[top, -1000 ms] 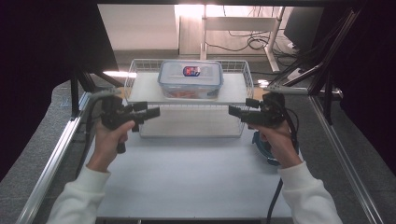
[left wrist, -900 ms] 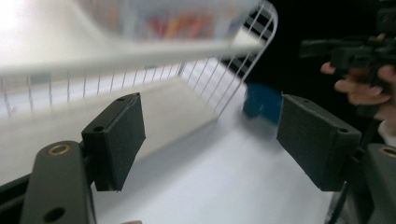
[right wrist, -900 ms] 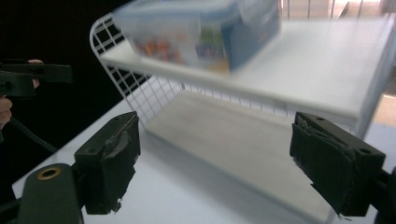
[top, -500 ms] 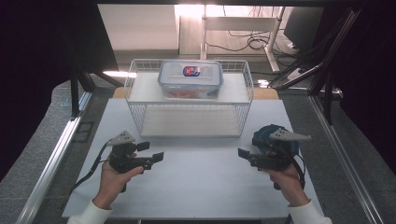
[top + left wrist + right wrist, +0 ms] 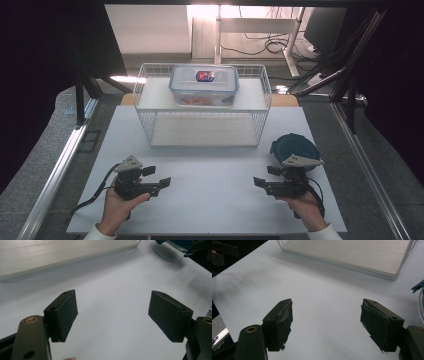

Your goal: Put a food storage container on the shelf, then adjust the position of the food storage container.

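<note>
My left gripper point(image 5: 159, 177) is held low over the white table point(image 5: 210, 200) at the front left, pointing right. Its jaws are open with bare table between them point(image 5: 112, 307). My right gripper point(image 5: 262, 176) is at the front right and points left, toward the other. It is also open with nothing between its pads point(image 5: 327, 317), and its jaws have just been closing a little. A clear lidded food box point(image 5: 203, 85) with a blue rim sits on the upper shelf of a white wire rack point(image 5: 145, 112) at the back.
A round dark blue container point(image 5: 294, 148) stands just behind my right gripper and shows in the left gripper view too point(image 5: 172, 245). The rack's lower board point(image 5: 200, 132) is bare. Metal rails run along both sides of the table.
Both hands have dropped from in front of the rack down to the near part of the table. The grippers now hover low there, facing each other.
</note>
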Tool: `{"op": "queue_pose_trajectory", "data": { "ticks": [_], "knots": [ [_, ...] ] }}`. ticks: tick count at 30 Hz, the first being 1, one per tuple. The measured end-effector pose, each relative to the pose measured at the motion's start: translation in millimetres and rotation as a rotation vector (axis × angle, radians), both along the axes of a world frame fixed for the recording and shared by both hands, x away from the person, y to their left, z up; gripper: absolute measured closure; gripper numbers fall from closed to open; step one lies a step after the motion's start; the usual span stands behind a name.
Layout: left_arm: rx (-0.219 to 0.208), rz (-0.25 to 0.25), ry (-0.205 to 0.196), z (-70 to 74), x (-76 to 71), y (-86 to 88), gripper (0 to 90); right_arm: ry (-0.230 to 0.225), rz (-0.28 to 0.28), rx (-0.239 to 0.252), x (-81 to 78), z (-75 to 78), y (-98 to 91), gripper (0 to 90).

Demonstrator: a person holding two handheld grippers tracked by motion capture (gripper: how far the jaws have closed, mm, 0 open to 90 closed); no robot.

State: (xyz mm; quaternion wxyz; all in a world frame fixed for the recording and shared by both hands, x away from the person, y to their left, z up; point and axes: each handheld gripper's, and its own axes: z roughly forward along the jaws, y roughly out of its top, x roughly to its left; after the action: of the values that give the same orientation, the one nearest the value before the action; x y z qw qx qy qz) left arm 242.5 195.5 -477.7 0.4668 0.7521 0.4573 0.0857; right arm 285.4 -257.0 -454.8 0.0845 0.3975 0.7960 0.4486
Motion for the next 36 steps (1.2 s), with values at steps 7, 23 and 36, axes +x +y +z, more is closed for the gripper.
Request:
{"op": "queue_pose_trajectory", "data": {
  "ticks": [7,23,36],
  "knots": [
    [-0.007,0.003,0.019,-3.1,0.7,-0.1,22.7,0.011,0.004,0.001,2.5,-0.9,-2.3,28.6],
    [-0.013,0.014,0.028,-4.1,7.5,-1.0,22.2,0.043,0.018,-0.031,14.3,14.6,-10.6,41.2],
    [0.020,0.007,0.027,-8.6,6.9,-3.0,21.7,0.063,-0.101,-0.153,84.1,46.8,-60.1,64.0]
  ]
}}
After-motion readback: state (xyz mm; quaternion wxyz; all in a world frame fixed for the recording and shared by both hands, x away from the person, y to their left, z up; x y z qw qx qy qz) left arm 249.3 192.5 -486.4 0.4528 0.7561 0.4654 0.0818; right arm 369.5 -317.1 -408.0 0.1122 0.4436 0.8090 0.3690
